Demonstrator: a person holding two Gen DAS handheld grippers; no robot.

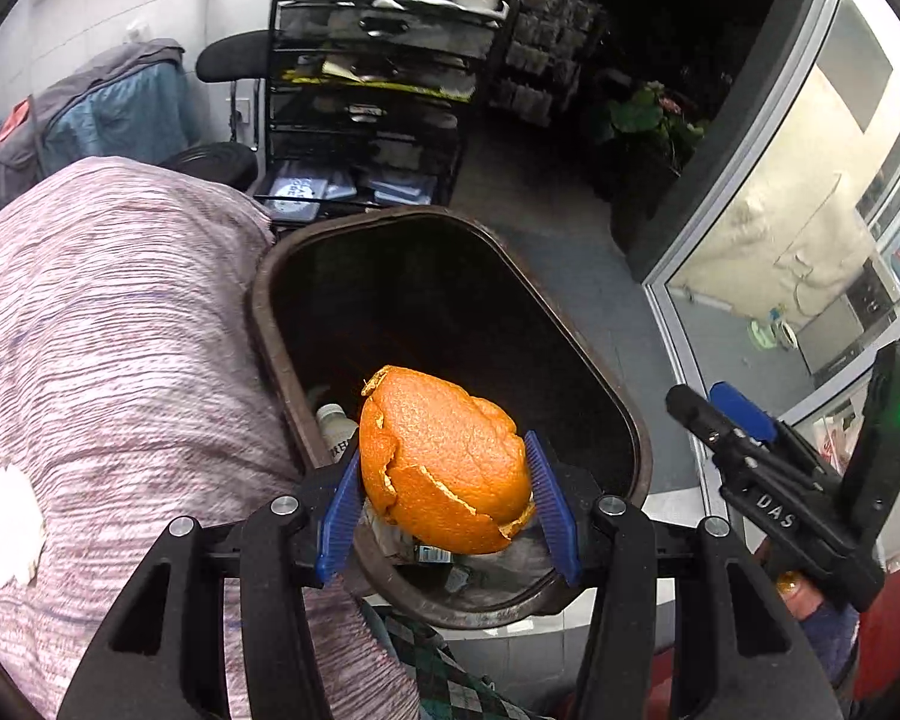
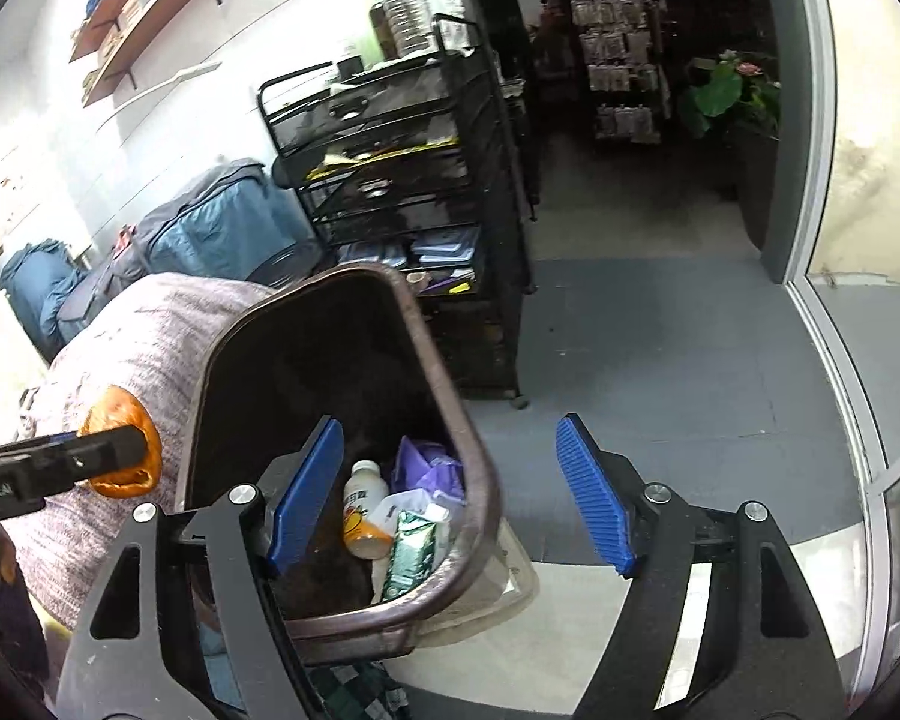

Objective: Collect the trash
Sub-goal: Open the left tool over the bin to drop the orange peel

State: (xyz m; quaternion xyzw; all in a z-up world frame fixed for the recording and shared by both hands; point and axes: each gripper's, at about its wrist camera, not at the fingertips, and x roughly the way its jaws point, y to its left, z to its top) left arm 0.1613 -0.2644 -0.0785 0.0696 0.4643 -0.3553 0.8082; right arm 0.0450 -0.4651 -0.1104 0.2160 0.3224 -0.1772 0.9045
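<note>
Far left: a lilac-grey knitted cushion (image 1: 108, 360), a scrap of white tissue (image 1: 3, 531) on it. Beside it, touching, a brown trash bin (image 1: 270, 324), mouth open, holding a small bottle (image 2: 365, 507), a green carton (image 2: 413, 552) and purple wrapping (image 2: 426, 462). Above the bin's near end, the left gripper (image 1: 447, 501), blue pads clamped on an orange peel (image 1: 444, 462). Further right, the right gripper (image 2: 459, 495), jaws spread wide, nothing between the pads, one finger over the bin, the other over grey floor (image 2: 660, 360).
</note>
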